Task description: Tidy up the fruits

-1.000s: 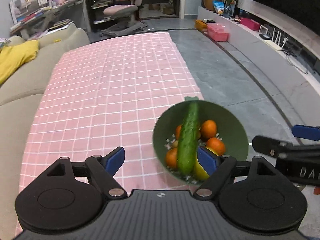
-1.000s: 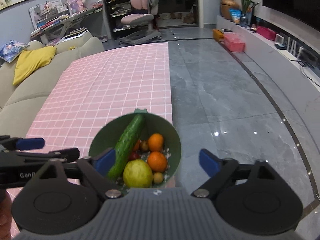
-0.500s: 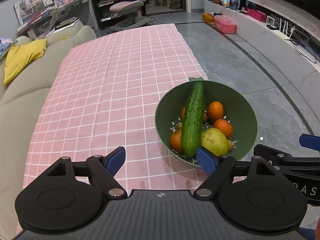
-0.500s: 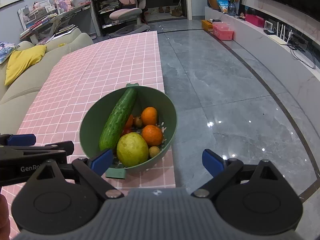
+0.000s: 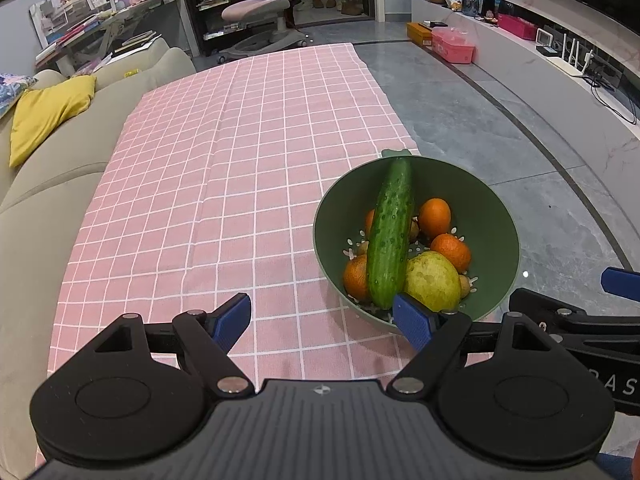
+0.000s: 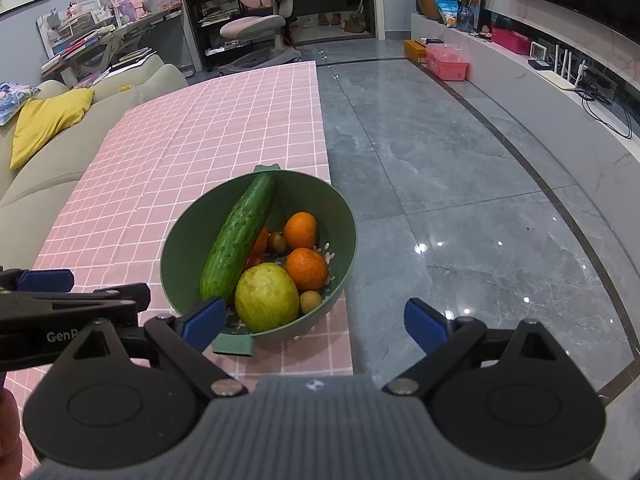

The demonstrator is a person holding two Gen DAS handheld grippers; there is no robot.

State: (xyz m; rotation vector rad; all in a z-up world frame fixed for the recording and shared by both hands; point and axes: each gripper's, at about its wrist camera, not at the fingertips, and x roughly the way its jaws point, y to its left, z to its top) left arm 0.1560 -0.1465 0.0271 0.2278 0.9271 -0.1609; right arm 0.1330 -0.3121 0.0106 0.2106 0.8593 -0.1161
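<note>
Two grippers hover low over a pink checked cloth (image 5: 224, 184), fingers spread and holding nothing: the left gripper (image 5: 322, 320) beside the right gripper (image 6: 314, 320). Just beyond their blue tips, a green bowl (image 6: 180, 240) sits at the cloth's right edge, holding a cucumber (image 6: 238, 242) propped on its far rim, a pear (image 6: 266, 296) and oranges (image 6: 306, 268). Farther off, a sofa (image 5: 44, 208) flanks the cloth on the left; grey floor (image 6: 460, 184) lies to the right.
</note>
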